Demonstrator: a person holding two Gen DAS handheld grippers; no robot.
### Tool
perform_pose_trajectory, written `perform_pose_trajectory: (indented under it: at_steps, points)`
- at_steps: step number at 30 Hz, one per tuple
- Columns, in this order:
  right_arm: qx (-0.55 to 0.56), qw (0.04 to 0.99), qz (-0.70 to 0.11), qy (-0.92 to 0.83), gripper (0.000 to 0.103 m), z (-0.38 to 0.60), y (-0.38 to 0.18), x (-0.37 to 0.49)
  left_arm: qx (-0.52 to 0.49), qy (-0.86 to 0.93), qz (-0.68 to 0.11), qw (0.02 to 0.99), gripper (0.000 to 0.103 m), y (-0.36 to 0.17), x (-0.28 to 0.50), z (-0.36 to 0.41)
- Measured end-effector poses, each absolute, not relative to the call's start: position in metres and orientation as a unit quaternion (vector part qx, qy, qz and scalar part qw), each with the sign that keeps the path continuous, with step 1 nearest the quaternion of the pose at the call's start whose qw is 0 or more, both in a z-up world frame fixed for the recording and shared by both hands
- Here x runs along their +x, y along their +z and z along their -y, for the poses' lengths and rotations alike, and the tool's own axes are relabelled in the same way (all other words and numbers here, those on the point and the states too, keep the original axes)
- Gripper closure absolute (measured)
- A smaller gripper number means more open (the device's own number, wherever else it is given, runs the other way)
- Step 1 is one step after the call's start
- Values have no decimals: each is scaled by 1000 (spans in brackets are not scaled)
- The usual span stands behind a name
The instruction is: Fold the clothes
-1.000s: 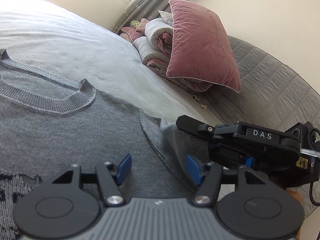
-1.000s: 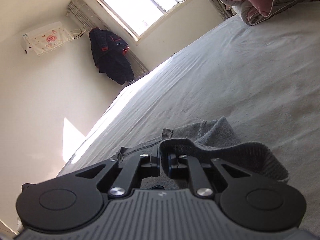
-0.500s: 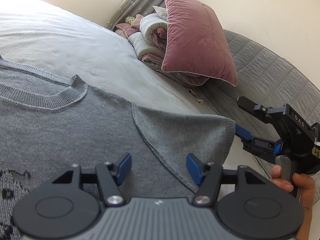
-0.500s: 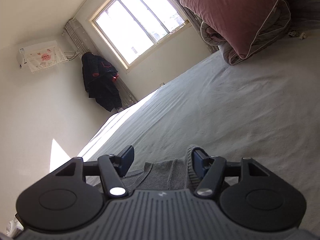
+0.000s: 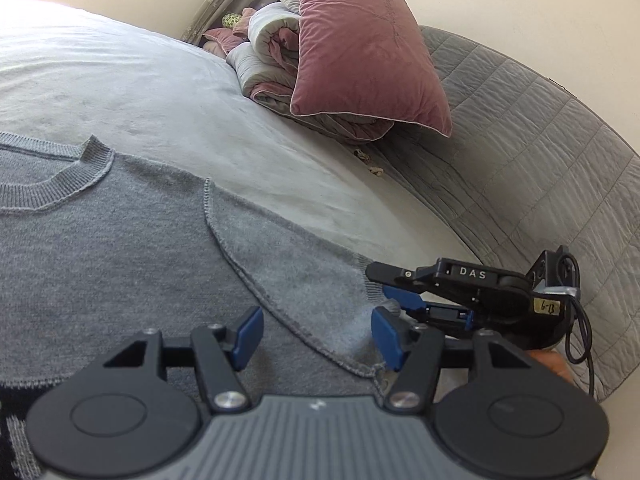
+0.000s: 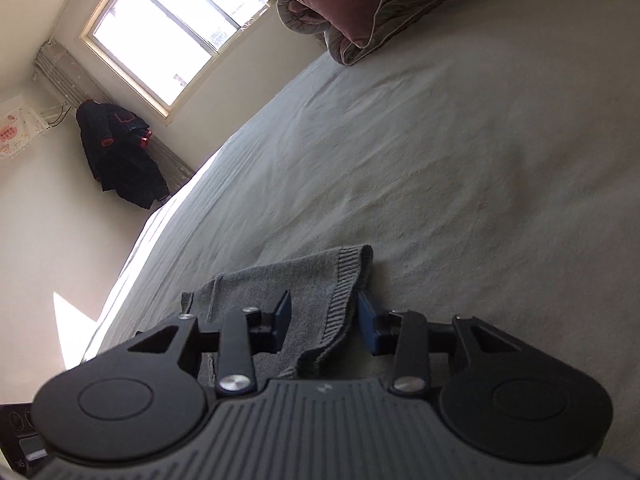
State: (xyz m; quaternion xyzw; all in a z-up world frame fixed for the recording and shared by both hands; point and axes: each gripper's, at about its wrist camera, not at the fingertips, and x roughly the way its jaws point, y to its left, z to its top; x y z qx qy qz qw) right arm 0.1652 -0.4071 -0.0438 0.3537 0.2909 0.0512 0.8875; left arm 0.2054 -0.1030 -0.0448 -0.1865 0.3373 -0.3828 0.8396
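A grey knit sweater (image 5: 120, 248) lies flat on the bed sheet (image 5: 160, 92), neckline at the left and its short sleeve (image 5: 300, 264) spread out to the right. My left gripper (image 5: 316, 334) hangs open just above the sleeve seam with nothing held. My right gripper (image 5: 394, 294) sits at the sleeve's outer end. In the right wrist view the ribbed cuff (image 6: 344, 280) stands between the blue pads of the right gripper (image 6: 325, 312). Its jaws are closing and a gap still shows beside the cloth.
A pink pillow (image 5: 360, 48) leans on a rolled duvet (image 5: 268, 56) at the bed's head, against a quilted grey headboard (image 5: 520, 140). A dark coat (image 6: 120, 152) hangs by the window (image 6: 168, 32). A hand (image 5: 548, 364) holds the right gripper.
The right gripper let go of the bunched sleeve, drew away to the right, then came back to the cuff with narrower jaws. The sleeve now lies spread flat. The left gripper shifted a little.
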Motion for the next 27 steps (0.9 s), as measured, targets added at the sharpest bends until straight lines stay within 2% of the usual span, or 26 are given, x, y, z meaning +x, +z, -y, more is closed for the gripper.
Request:
perform_pose_trajectory:
  at_steps: [2, 4, 9, 16, 19, 20, 21, 25, 26, 27]
  points:
    - [362, 886, -283, 57, 92, 404, -44, 167, -205, -379, -340, 836, 43, -41, 210, 98]
    - [364, 890, -265, 74, 95, 396, -37, 168, -233, -375, -338, 831, 42, -36, 215, 89]
    - [344, 895, -241, 151, 96, 356, -16, 179, -289, -372, -333, 816, 37, -34, 225, 65]
    - [262, 897, -289, 206, 96, 289, -21, 201, -359, -354, -335, 796, 36, -57, 237, 35]
    - [234, 896, -312, 211, 96, 276, -29, 209, -355, -338, -342, 802, 36, -63, 240, 34]
    - [223, 897, -318, 213, 94, 273, -30, 210, -353, -333, -345, 803, 36, -65, 241, 35]
    - [213, 897, -324, 214, 88, 270, -31, 210, -350, -328, -349, 805, 36, -65, 242, 37]
    - [181, 898, -330, 228, 83, 273, -23, 204, -311, -302, -378, 818, 40, -57, 247, 47]
    - [181, 900, -323, 228, 70, 280, -19, 199, -294, -294, -387, 823, 42, -53, 248, 51]
    - [178, 904, -316, 225, 51, 288, -14, 193, -278, -287, -392, 829, 42, -49, 249, 54]
